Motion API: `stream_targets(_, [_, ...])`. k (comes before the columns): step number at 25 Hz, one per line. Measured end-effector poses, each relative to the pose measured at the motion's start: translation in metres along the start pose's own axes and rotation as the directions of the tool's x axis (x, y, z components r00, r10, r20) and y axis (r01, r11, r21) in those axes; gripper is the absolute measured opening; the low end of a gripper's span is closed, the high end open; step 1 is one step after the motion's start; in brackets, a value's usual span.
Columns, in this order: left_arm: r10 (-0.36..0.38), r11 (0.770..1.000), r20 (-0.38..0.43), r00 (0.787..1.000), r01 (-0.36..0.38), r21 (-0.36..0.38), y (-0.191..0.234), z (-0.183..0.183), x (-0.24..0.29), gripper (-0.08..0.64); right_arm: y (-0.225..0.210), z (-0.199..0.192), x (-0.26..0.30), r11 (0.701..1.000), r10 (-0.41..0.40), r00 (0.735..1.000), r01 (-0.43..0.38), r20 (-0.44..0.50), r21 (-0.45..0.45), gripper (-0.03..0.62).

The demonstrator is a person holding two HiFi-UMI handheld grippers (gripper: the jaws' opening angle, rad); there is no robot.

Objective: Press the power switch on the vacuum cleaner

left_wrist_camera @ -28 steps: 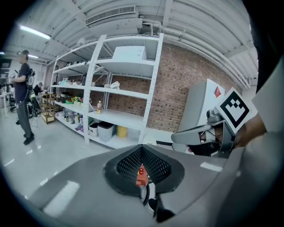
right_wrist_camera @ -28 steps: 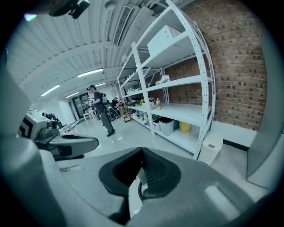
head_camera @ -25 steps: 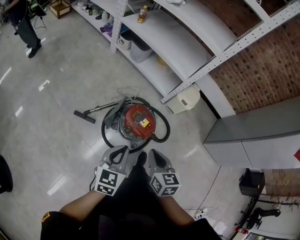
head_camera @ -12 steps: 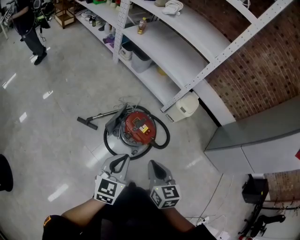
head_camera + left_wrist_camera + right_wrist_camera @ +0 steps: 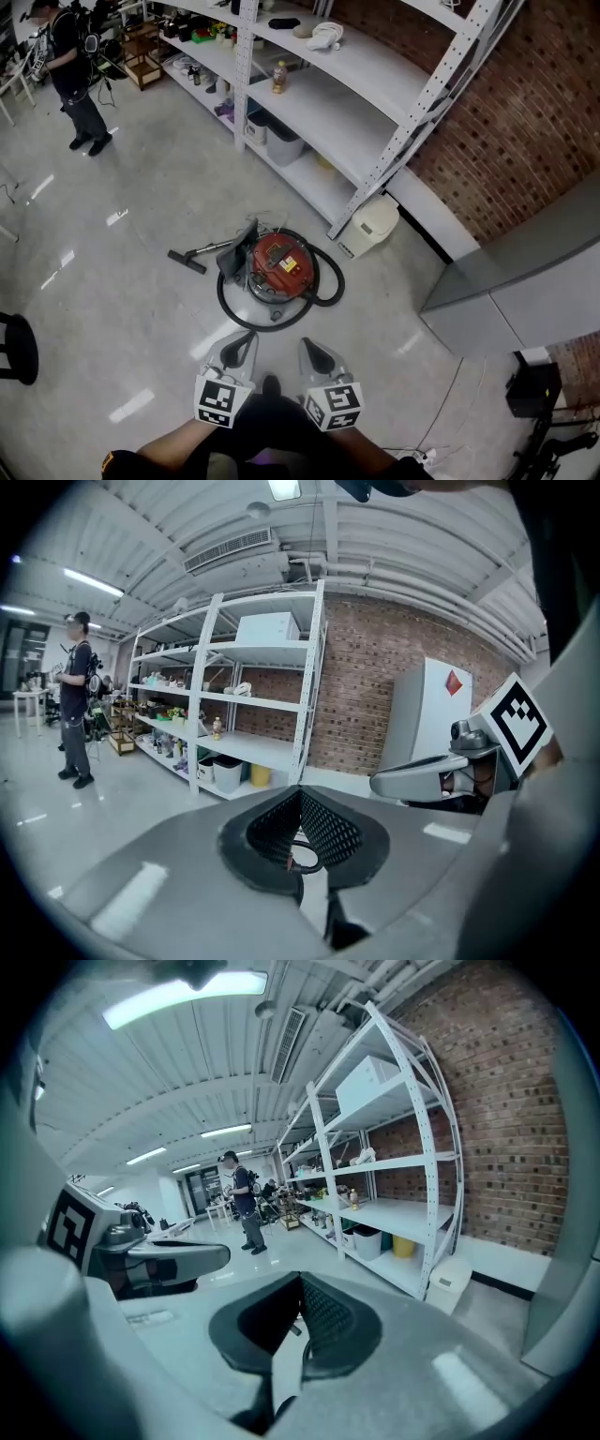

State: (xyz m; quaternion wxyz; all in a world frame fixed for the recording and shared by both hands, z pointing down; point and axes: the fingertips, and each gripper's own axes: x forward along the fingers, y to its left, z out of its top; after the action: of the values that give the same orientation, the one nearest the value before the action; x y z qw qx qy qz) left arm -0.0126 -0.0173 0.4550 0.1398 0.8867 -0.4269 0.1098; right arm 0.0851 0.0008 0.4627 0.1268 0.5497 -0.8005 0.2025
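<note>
Glossy grey floor (image 5: 112, 309), red vac (image 5: 277, 265) mid-floor, white bin (image 5: 369, 227) by shelving (image 5: 375, 84) base

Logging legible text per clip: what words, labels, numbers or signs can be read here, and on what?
None readable.
Vacuum cleaner: yellow label on red top, too small.
White cabinet: red sign, blurred.
Left hand-held gripper, right hand-held gripper: square marker patterns, no words.

The head camera is looking steeply down, far above the glossy grey floor (image 5: 112, 309). Cameras riding the left tongs (image 5: 302, 834) and right tongs (image 5: 298, 1321) are facing level, all three sharing the white metal shelving rack (image 5: 356, 103).
</note>
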Motion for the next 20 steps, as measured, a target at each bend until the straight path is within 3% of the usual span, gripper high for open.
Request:
stream_targets(9, [0.052, 0.999, 0.011, 0.999, -0.052, 0.003, -0.035, -0.020, -0.034, 0.017, 0.015, -0.019, -0.044, 0.998, 0.054, 0.998, -0.054, 0.023, -0.022, -0.008])
stream_targets(20, [0.071, 0.997, 0.039, 0.997, -0.073, 0.032, -0.041, -0.017, -0.055, 0.017, 0.035, -0.015, -0.054, 0.993, 0.105, 0.993, -0.101, 0.049, -0.066, -0.008])
